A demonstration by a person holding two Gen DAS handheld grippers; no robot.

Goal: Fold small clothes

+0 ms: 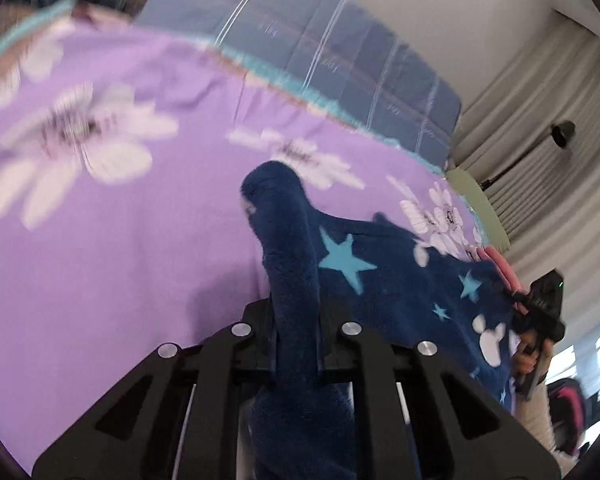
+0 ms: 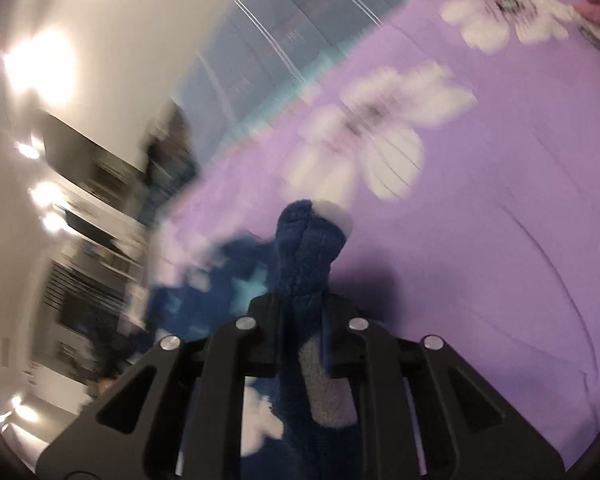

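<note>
a home bedroom (floral purple bedsheet [image 1: 120, 240], curtains [image 1: 540, 92])

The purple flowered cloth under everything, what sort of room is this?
Most likely a bedroom: the purple flowered sheet looks like a bed cover, a blue checked quilt or pillow lies at its far edge, and pale curtains hang beyond it.

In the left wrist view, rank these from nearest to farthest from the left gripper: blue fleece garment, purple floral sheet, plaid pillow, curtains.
1. Blue fleece garment: clamped in the left gripper jaws, spreading right.
2. Purple floral sheet: just beyond, under the garment, filling the left and middle.
3. Plaid pillow: past the sheet's far edge, top centre.
4. Curtains: back wall, upper right.
</note>
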